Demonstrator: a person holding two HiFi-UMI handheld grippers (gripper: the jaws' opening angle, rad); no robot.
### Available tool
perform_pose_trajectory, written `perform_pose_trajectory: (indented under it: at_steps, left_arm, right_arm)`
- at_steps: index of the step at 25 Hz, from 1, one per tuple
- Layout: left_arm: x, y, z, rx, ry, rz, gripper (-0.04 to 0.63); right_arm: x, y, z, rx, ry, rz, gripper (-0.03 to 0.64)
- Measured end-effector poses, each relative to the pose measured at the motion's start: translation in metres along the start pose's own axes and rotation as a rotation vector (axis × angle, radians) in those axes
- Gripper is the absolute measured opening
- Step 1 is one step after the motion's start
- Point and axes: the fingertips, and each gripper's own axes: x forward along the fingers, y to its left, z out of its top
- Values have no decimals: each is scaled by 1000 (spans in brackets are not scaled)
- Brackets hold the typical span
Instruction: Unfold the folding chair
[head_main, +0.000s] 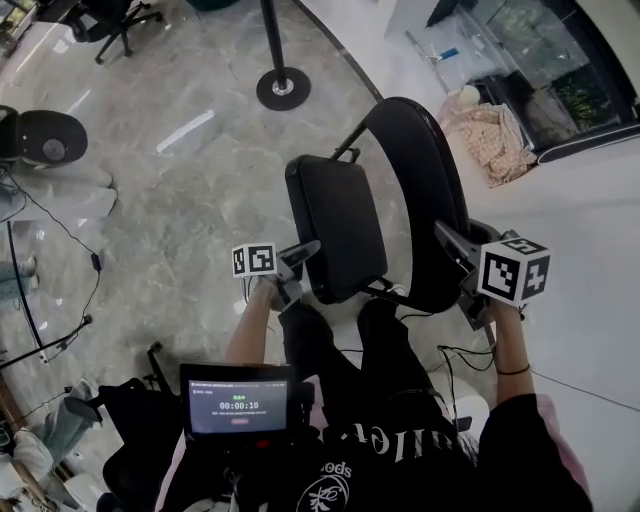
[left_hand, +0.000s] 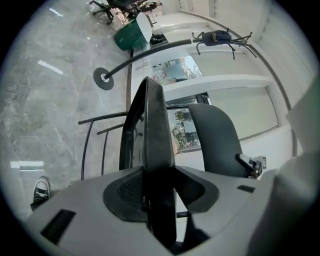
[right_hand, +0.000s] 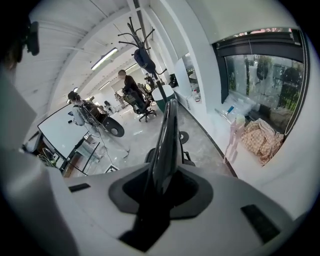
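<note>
The black folding chair stands on the marble floor in front of me, its seat (head_main: 335, 225) tilted up and its curved backrest (head_main: 420, 190) to the right. My left gripper (head_main: 292, 272) is at the seat's near left edge. In the left gripper view the seat (left_hand: 152, 125) runs edge-on between the jaws of the left gripper (left_hand: 160, 200), with a thin gap on its right side. My right gripper (head_main: 462, 268) is at the backrest's near edge. In the right gripper view the right gripper (right_hand: 160, 195) is shut on the backrest (right_hand: 167, 140).
A stanchion base (head_main: 283, 88) stands beyond the chair and an office chair (head_main: 110, 20) at the far left. A heap of cloth (head_main: 490, 135) lies by a glass cabinet (head_main: 530, 60) on the right. Cables trail over the floor at the left. People sit far off (right_hand: 131, 85).
</note>
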Motion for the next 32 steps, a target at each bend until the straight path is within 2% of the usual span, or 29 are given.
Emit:
perform_pose_trajectory:
  at_steps: [4,14,19,23,27,30,32]
  left_arm:
    - [-26,40,1,-15,-27,57,170]
    - [-55,80,7,-54,-111,-45,179]
    - [-76,123,8,-93,-89,-17,187]
    - [-90,151,7,-97,-106,-13,195]
    - [-106,189,11,-89,-82,71,212]
    - [-115,222,21,-46,-3,187,215]
    - [-119,241,33,-14,49,259,215]
  right_arm:
    - [13,3,-9,25,-9,8,87]
    - [26,-4,-13,75,-65,1,87]
    - [41,-2,-23,78,-69,7,86]
    - [52,1,-30,67,-74,-13,87]
    - [64,-3,-36,76,-69,-29,87]
    - [80,3,-34,68,-73,-41,87]
    - [91,1,-32,51,-80,-82,87]
